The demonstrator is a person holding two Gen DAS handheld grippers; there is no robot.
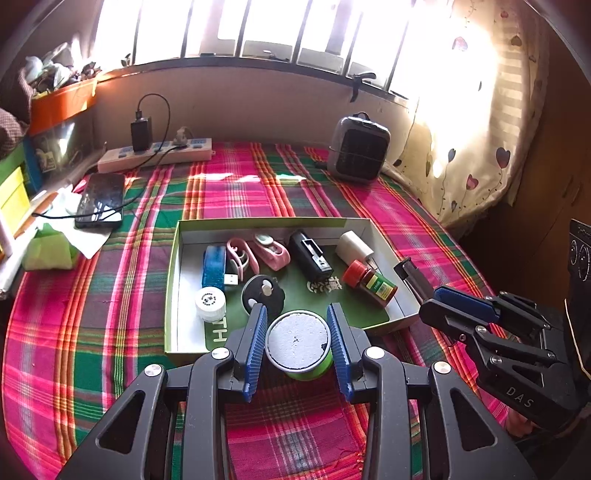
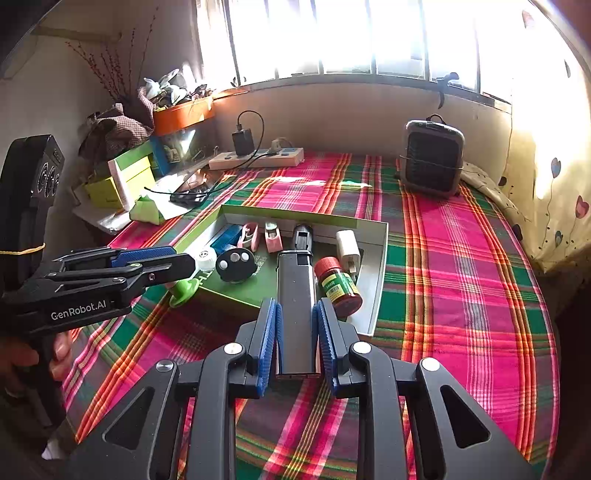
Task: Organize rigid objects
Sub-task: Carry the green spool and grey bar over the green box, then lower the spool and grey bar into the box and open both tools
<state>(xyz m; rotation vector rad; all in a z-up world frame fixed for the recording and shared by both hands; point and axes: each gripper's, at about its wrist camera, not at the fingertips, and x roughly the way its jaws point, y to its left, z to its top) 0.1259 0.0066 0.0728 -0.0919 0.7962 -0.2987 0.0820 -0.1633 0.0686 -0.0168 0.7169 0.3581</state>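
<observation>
Tray (image 2: 380, 258) lies straight ahead of both tools: right tool (image 2: 297, 343) clamps a grey bar (image 2: 295, 295) lengthwise toward it; left tool (image 1: 297, 343) grips a green-rimmed can (image 1: 298, 345).

1. The green cylinder (image 1: 301, 347) shows only its grey top; its body is hidden below.
2. The white print on the box floor (image 1: 325, 288) is partly covered and unreadable.
3. The red-capped jar (image 2: 338, 282) carries a label too small to read.
4. The window (image 1: 258, 22) is washed out by glare.
</observation>
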